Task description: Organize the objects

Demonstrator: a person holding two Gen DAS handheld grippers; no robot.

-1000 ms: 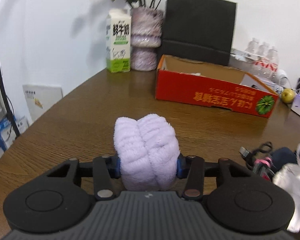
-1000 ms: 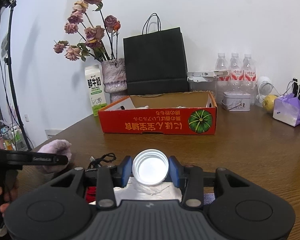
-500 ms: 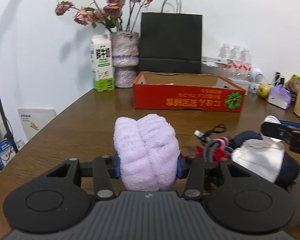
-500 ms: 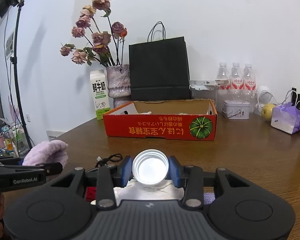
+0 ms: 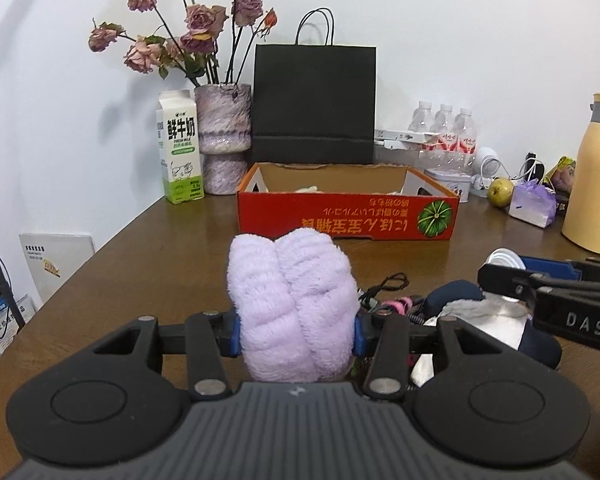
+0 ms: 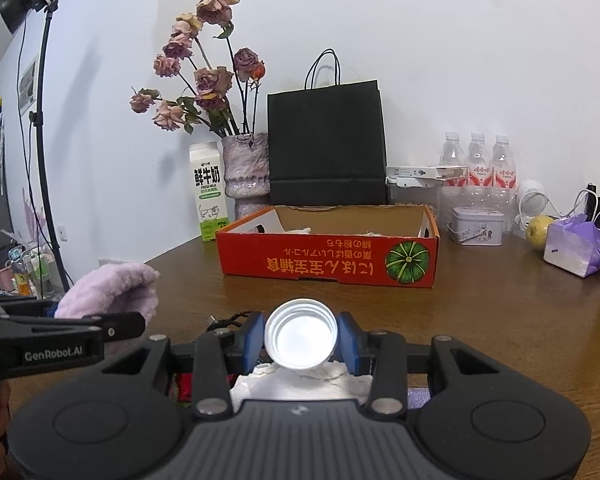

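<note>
My left gripper (image 5: 296,334) is shut on a rolled lilac towel (image 5: 292,304) and holds it above the wooden table (image 5: 148,256). My right gripper (image 6: 300,340) is shut on a white round cap (image 6: 301,338) that faces the camera. The towel also shows at the left of the right wrist view (image 6: 112,294). An open red cardboard box (image 5: 348,216) with a pumpkin picture stands ahead in the middle of the table, with pale things inside. Below the grippers lies a pile of cloth (image 5: 464,312) and cables (image 5: 384,284).
Behind the box stand a milk carton (image 5: 180,152), a vase of dried roses (image 5: 222,140) and a black paper bag (image 5: 314,104). Water bottles (image 6: 476,164), a tin (image 6: 476,226), a pear (image 6: 538,232), a purple packet (image 6: 574,246) and a yellow flask (image 5: 594,176) crowd the right.
My left gripper has risen and turned right with the towel, bringing the box and the right gripper into view. My right gripper has lifted slightly with the cap.
</note>
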